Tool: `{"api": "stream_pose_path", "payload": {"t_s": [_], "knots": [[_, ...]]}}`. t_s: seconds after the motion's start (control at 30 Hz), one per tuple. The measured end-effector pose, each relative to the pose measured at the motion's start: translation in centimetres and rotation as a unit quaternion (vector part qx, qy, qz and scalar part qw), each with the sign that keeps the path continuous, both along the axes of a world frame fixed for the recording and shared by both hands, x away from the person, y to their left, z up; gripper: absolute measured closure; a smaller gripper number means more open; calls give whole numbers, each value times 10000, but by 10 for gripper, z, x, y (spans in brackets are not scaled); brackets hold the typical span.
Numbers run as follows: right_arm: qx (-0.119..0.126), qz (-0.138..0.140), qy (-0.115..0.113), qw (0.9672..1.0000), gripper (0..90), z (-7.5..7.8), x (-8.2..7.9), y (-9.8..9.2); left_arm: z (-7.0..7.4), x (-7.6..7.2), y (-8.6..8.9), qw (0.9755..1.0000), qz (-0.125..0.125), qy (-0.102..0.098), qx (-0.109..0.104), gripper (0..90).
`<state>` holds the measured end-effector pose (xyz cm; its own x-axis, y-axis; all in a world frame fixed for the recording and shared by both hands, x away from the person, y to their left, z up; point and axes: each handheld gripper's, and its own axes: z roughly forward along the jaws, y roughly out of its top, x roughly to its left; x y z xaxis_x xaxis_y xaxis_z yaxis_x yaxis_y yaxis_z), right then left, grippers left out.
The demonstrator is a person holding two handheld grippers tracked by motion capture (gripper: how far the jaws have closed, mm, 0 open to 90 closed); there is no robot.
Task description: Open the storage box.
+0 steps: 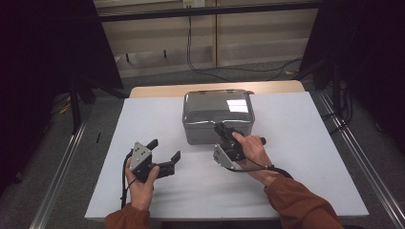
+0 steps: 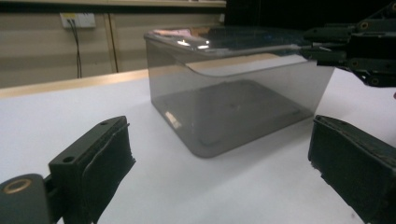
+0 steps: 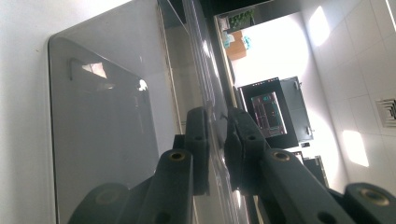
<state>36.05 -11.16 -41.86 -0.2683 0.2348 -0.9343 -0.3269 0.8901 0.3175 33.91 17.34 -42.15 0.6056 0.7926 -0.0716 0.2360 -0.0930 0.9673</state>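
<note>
Right tongs [image 1: 220, 128] pinch the lid edge of the stiff, probably light, slippery plastic box [image 1: 217, 117]; left tongs [image 1: 166, 149] gape apart.

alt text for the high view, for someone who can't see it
A person's right gripper is shut on the near rim of a smoky translucent plastic box standing on a white table. The left gripper rests on the table with jaws open, apart from the box.
</note>
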Motion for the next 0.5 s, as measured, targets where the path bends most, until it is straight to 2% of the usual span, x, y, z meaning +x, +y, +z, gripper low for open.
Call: {"api": "stream_pose_path", "payload": {"t_s": [0.1, 0.37, 0.5], "knots": [[2, 22, -30, 10000, 795, 1, 0, 1, 1, 2, -1, 10000, 50, -45, -11, 52], [37, 18, -44, 10000, 795, 6, 2, 1, 3, 16, -7, 9998, -136, -107, 68, 43], [75, 32, -29, 10000, 793, 9, 3, 1, 8, 25, -15, 9993, -213, -290, 130, 38]]}}
